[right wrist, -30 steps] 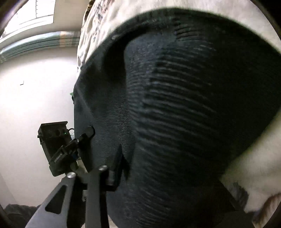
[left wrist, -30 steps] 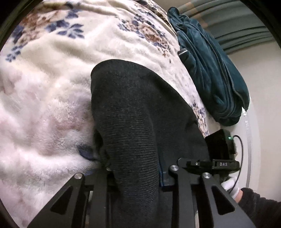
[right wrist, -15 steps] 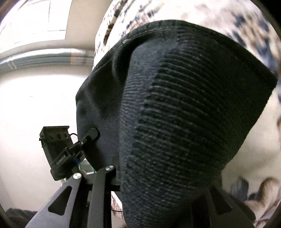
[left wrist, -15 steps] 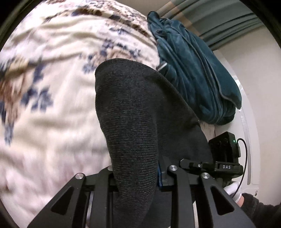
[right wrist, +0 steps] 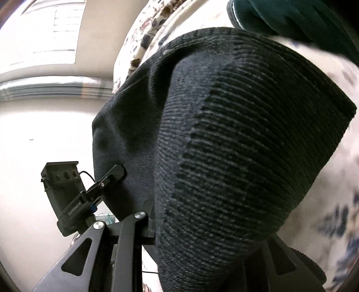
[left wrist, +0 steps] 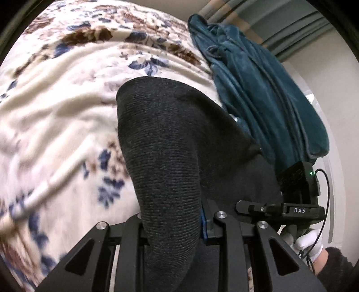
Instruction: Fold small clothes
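A dark grey knitted garment (left wrist: 166,157) hangs from both grippers above a floral blanket (left wrist: 56,112). My left gripper (left wrist: 177,224) is shut on one edge of it, and the cloth drapes over the fingers toward the camera. My right gripper (right wrist: 202,235) is shut on the other edge; the ribbed knit (right wrist: 235,146) fills most of that view and hides its fingertips. The right gripper also shows in the left wrist view (left wrist: 280,209), clamped on the cloth. The left gripper shows in the right wrist view (right wrist: 107,177), also on the cloth.
A teal velvet garment (left wrist: 258,94) lies heaped on the blanket's far right, also showing in the right wrist view (right wrist: 291,15). A white wall (right wrist: 44,146) and grey curtains (left wrist: 291,24) stand beyond the bed. A white-gloved hand (left wrist: 307,242) holds the right gripper.
Both grippers have lifted the knitted garment up and away from the blanket, toward the teal garment. The cloth now hangs freer between them. Grip unchanged.
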